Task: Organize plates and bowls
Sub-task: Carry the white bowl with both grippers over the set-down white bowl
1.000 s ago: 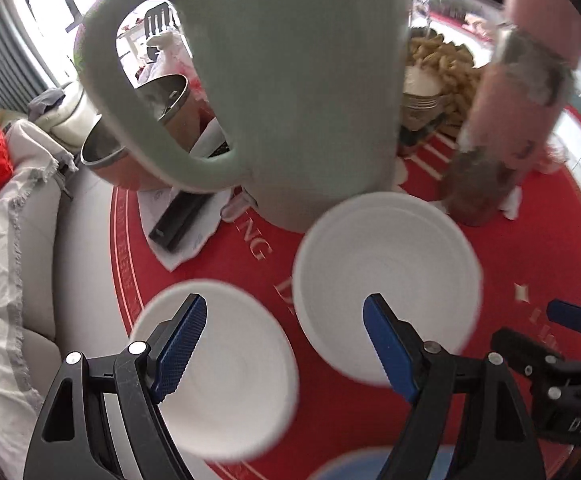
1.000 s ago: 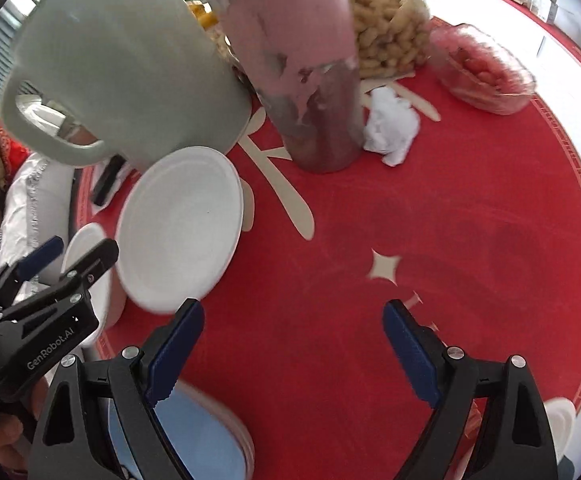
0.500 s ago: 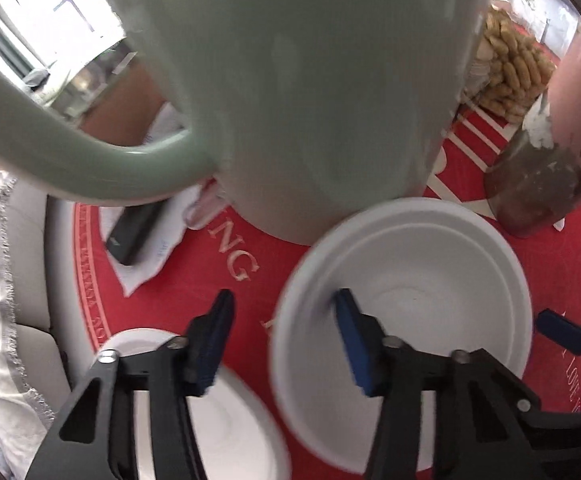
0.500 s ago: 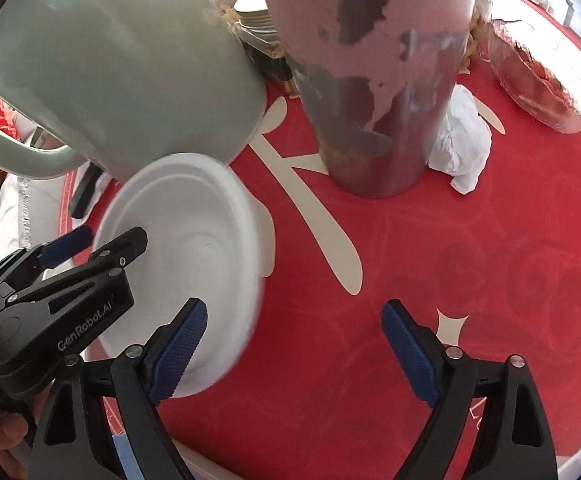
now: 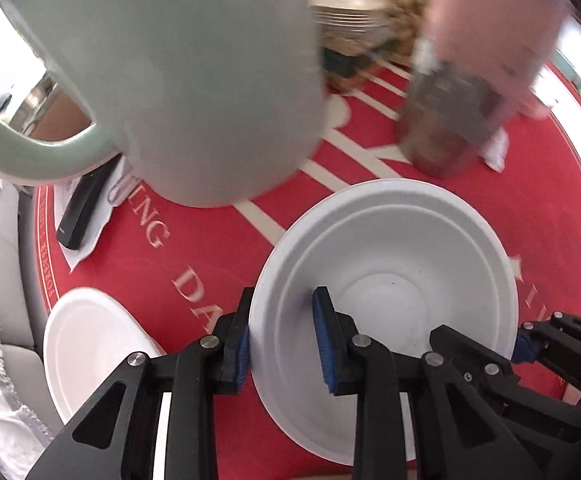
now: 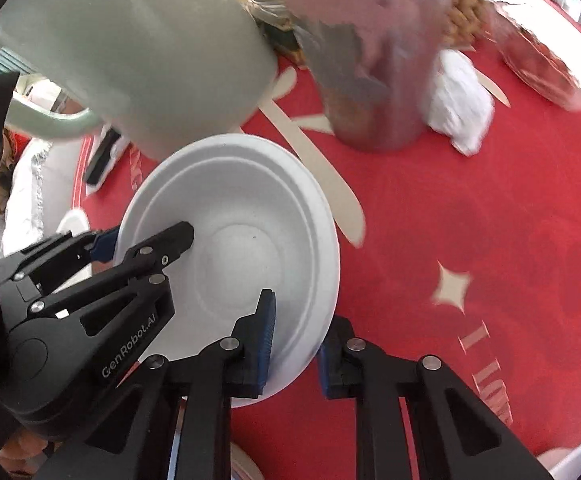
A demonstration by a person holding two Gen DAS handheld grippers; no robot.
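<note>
I have the white disposable bowl (image 5: pixel 386 264) pinched at opposite rims over the red tablecloth (image 6: pixel 470 208): my left gripper (image 5: pixel 280 336) clamps its left wall, my right gripper (image 6: pixel 296 340) its right edge. It looks light, thin and somewhat flexible, so I judge a gentle rim grip is best. A mint mug (image 5: pixel 178 80) stands just behind.

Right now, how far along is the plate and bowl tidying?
Nothing looks stacked yet. In hand: the white bowl is clamped at opposite rims by the left gripper and the right gripper. Left: a white plate lies apart near the table edge, and a blue dish shows partly under the right gripper. The green mug stands close behind.
</note>
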